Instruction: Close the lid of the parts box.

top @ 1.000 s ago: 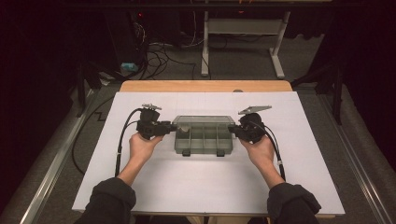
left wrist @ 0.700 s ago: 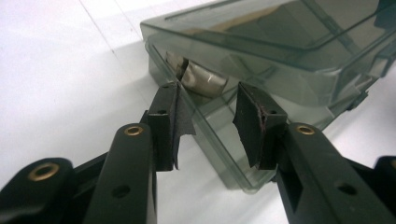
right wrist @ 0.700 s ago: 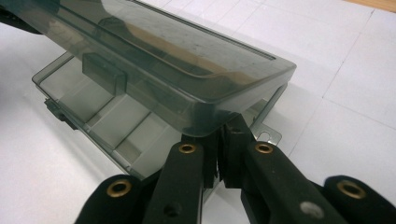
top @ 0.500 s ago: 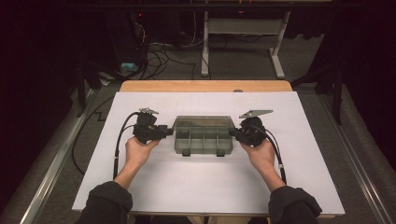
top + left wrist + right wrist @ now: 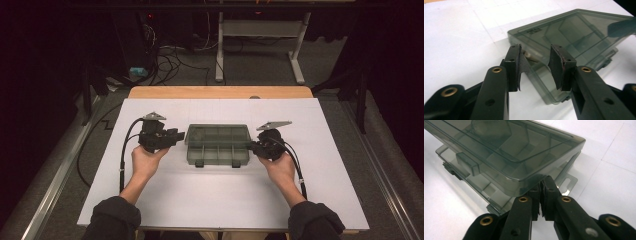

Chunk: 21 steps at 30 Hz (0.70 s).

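High view: we are opening the smoky translucent plastic compartment box mid-worktop; right hand-held gripper is pinching its lid corner, left hand-held gripper gaping beside it. Next, we judge, lifting the lid.

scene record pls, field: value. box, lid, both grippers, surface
box: smoky clear compartment box, mid-table, between the grippers
lid: lifted at the right end, gap above the base
left gripper: jaws apart, at the box's left end, pads not pressing on it
right gripper: jaws together under the raised lid corner, propping it
surface: white table
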Each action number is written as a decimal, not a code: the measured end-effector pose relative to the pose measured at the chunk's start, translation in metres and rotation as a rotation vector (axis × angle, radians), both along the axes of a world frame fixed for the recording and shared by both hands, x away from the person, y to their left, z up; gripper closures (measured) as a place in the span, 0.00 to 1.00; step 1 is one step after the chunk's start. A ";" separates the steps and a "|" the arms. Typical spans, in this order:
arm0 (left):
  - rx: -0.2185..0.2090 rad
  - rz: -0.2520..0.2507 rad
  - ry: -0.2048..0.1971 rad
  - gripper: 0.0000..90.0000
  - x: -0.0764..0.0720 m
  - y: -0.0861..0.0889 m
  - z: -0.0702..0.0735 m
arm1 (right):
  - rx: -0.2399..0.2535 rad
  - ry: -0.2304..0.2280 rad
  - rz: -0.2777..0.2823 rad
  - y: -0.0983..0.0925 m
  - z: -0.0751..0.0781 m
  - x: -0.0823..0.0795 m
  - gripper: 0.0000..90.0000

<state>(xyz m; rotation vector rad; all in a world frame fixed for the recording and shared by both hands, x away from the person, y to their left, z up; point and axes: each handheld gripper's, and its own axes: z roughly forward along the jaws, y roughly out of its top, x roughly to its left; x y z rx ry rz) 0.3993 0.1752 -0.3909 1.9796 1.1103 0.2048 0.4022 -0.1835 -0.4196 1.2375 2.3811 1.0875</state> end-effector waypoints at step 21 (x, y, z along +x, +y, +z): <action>0.121 -0.049 0.010 0.69 -0.017 -0.015 -0.018 | 0.036 -0.014 -0.064 -0.019 0.004 -0.008 0.96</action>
